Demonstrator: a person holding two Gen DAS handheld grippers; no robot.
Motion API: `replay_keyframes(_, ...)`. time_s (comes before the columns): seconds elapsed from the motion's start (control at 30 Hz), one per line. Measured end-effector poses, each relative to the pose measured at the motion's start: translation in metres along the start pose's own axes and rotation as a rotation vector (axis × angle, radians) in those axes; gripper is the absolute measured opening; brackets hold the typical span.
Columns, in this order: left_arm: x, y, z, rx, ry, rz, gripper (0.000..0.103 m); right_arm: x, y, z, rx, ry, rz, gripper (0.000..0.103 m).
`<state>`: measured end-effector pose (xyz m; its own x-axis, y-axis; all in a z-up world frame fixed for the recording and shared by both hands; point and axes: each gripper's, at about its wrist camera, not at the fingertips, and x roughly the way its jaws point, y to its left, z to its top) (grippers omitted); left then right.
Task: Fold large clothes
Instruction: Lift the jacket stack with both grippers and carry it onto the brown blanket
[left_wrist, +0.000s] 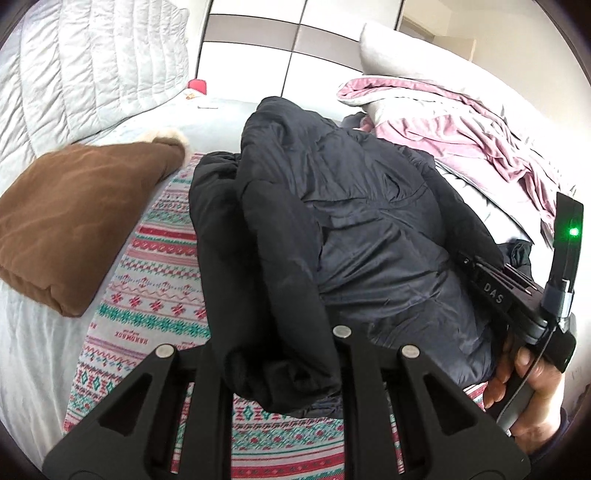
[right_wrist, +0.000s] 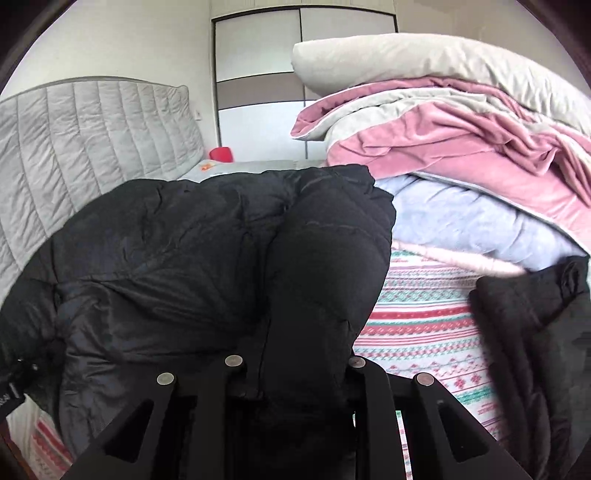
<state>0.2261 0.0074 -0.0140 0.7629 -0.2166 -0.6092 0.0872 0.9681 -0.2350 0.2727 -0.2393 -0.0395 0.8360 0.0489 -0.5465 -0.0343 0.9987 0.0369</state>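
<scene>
Left wrist view: my left gripper (left_wrist: 280, 354) and right gripper (right_wrist: 295, 369) both pinch puffy black padded jacket (left_wrist: 351, 221), half-folded on striped patterned blanket (left_wrist: 155, 295); final fold remains.

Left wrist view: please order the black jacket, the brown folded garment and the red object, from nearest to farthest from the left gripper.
1. black jacket: between the jaws of the left gripper, centre.
2. brown folded garment: on the left.
3. red object: far back, near the quilted headboard.

Folded brown blanket (left_wrist: 74, 218), patterned bedspread (left_wrist: 155, 295), pink duvet (right_wrist: 461, 147), grey headboard (right_wrist: 92, 136)
</scene>
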Motion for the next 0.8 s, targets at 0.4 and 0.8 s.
replay_keyframes(0.4, -0.033, 0.044, 0.068, 0.056, -0.143, -0.005, 0.017, -0.009, 0.063, 0.075, -0.084, -0.116, -0.03, 0.017)
replay_keyframes(0.8, -0.172, 0.213, 0.196, 0.027, -0.466, 0.184, 0.018, -0.044, 0.249, 0.182, 0.0, -0.418, 0.318, 0.016)
